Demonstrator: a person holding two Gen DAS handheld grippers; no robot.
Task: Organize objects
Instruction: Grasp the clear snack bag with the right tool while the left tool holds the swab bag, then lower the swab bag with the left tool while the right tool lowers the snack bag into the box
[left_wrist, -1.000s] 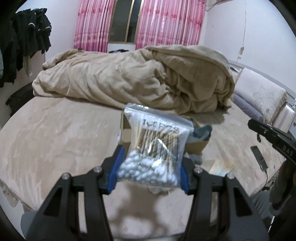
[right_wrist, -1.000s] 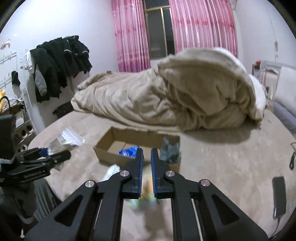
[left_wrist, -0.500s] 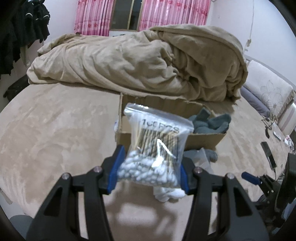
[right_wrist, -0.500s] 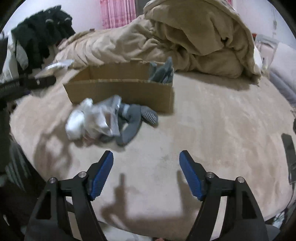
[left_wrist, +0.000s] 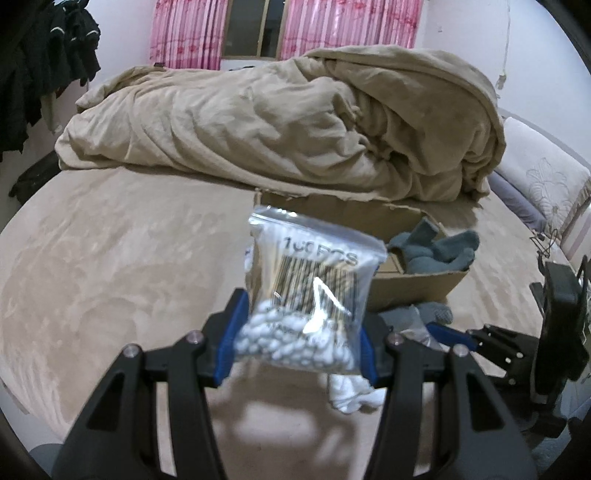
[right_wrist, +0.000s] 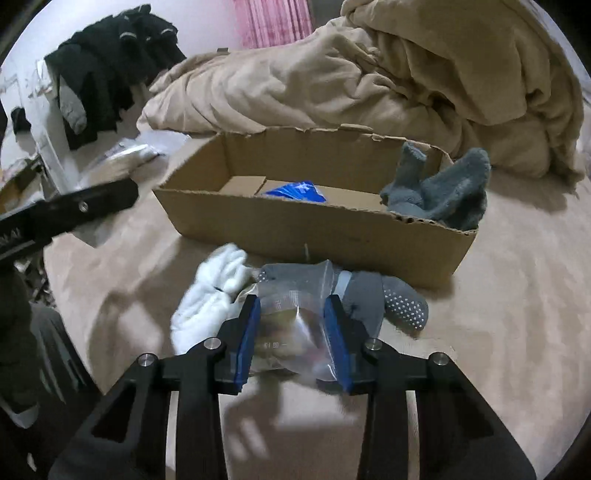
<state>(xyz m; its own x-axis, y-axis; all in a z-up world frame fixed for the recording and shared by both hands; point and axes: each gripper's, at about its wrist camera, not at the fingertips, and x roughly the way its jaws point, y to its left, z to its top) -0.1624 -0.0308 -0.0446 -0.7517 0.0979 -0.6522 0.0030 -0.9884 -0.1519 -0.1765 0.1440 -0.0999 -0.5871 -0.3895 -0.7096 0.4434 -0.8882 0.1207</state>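
My left gripper (left_wrist: 297, 339) is shut on a clear zip bag of cotton swabs (left_wrist: 310, 295) and holds it above the bed, left of the cardboard box (left_wrist: 410, 288). My right gripper (right_wrist: 293, 328) straddles a clear plastic bag (right_wrist: 295, 317) lying in front of the box (right_wrist: 314, 229), its blue pads close against both sides of the bag. A white sock (right_wrist: 210, 299) lies left of that bag and a grey dotted sock (right_wrist: 388, 299) right of it. Grey fuzzy socks (right_wrist: 443, 192) hang over the box's right end. A blue packet (right_wrist: 295, 190) lies inside.
A beige duvet (left_wrist: 295, 125) is heaped behind the box on the round beige bed (left_wrist: 110, 258). Dark clothes (right_wrist: 110, 70) hang at the left wall. A pillow (left_wrist: 543, 184) lies at the right. The left gripper's arm (right_wrist: 66, 214) crosses the right wrist view at left.
My right gripper opened, dropped toward the pile in front of the box and has narrowed around the clear bag. My left gripper moved nearer the box with the swab bag held.
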